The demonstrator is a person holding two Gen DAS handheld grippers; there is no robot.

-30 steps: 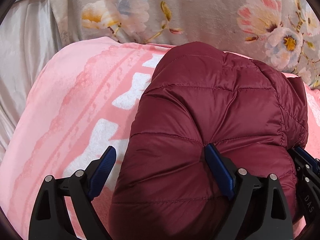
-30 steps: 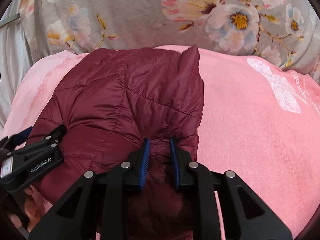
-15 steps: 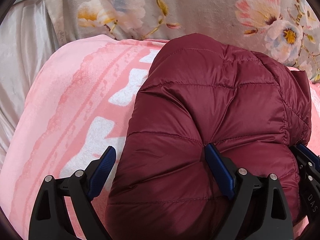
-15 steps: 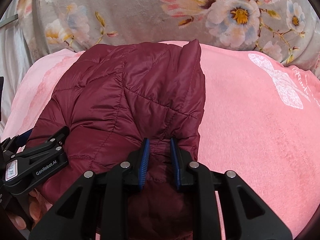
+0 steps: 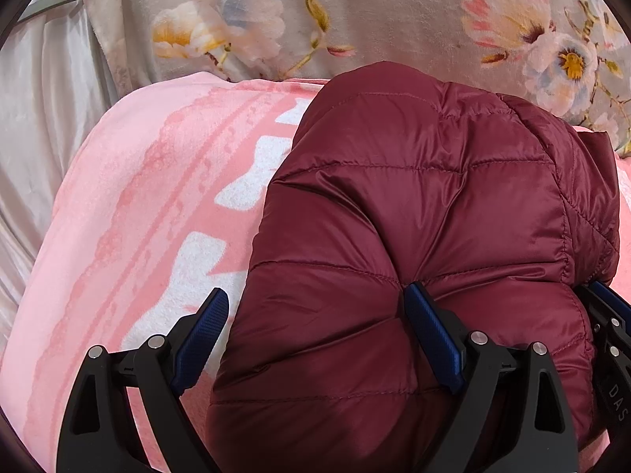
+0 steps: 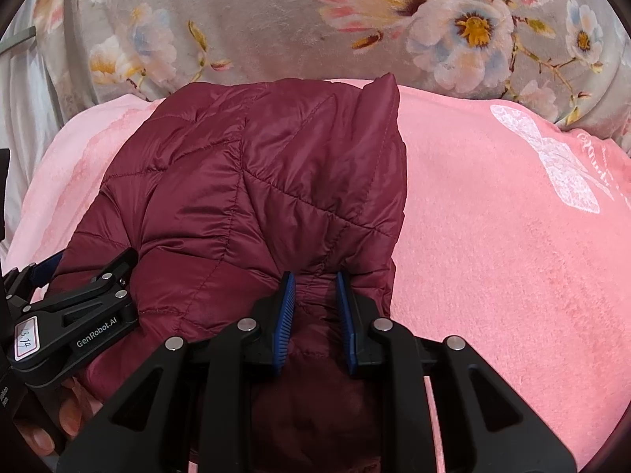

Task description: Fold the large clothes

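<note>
A maroon quilted puffer jacket (image 5: 426, 213) lies bunched in a folded mound on a pink blanket (image 5: 130, 205). My left gripper (image 5: 319, 307) is open wide; its right finger presses into the jacket's near left part and its left finger stands over the blanket. My right gripper (image 6: 313, 287) is shut on a pinch of the jacket (image 6: 252, 185) at its near right edge. The left gripper also shows in the right wrist view (image 6: 79, 315) at the jacket's left side. The jacket's underside and sleeves are hidden.
A grey floral blanket (image 6: 276, 23) lies behind the pink blanket (image 6: 512, 256). Pale silvery fabric (image 5: 35, 118) hangs at the far left. A white bow print (image 6: 552, 157) marks the pink blanket on the right.
The jacket mound has shifted a little farther away and upward in both views. Both grippers keep the same hold and opening.
</note>
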